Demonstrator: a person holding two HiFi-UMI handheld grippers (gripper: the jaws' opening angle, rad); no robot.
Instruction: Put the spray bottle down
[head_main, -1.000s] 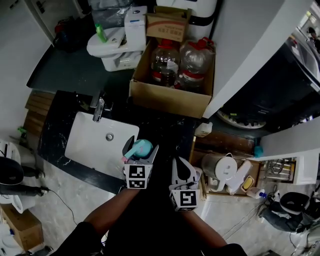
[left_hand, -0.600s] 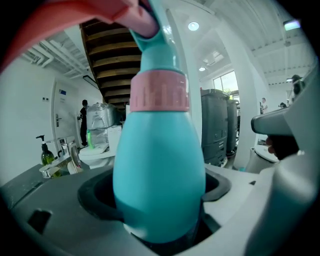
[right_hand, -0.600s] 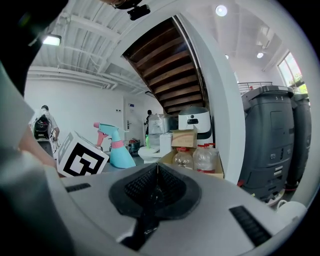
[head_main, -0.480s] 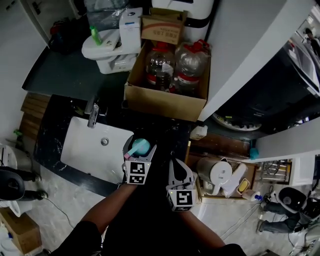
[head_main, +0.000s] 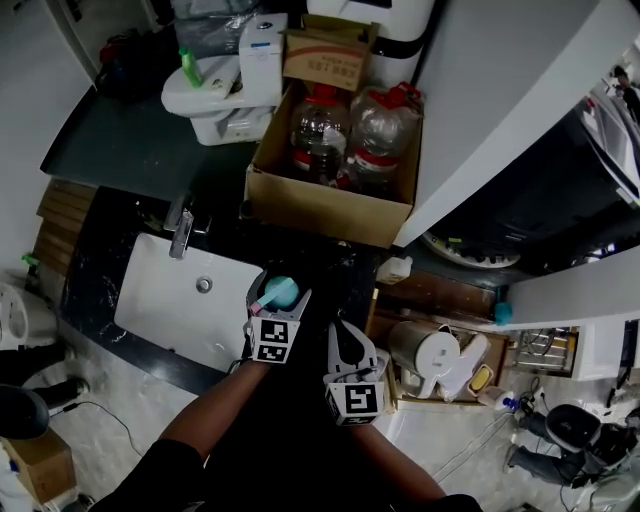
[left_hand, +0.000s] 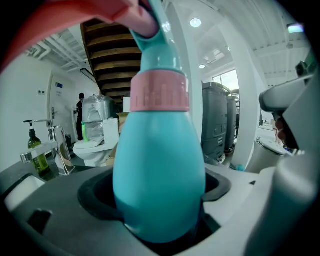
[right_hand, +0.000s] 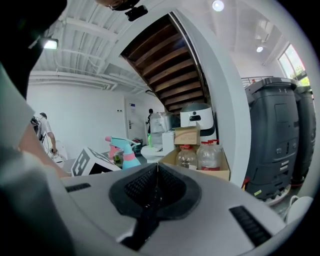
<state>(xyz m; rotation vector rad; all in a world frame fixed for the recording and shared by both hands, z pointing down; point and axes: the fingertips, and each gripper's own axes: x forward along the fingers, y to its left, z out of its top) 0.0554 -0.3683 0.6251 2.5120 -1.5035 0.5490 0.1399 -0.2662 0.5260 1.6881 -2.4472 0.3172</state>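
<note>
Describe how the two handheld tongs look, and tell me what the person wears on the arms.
The left tongs and the right tongs have light grey plastic bodies with long, tapering jaws. Each carries a white cube printed with black square markers. In the right gripper view the pads are black and ribbed. No cables show. The sleeves are dark and short, leaving the forearms bare.

spray bottle (head_main: 281, 291) R of sink (head_main: 160, 300)

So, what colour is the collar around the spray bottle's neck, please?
The collar is pink, clearest in the left gripper view.
</note>
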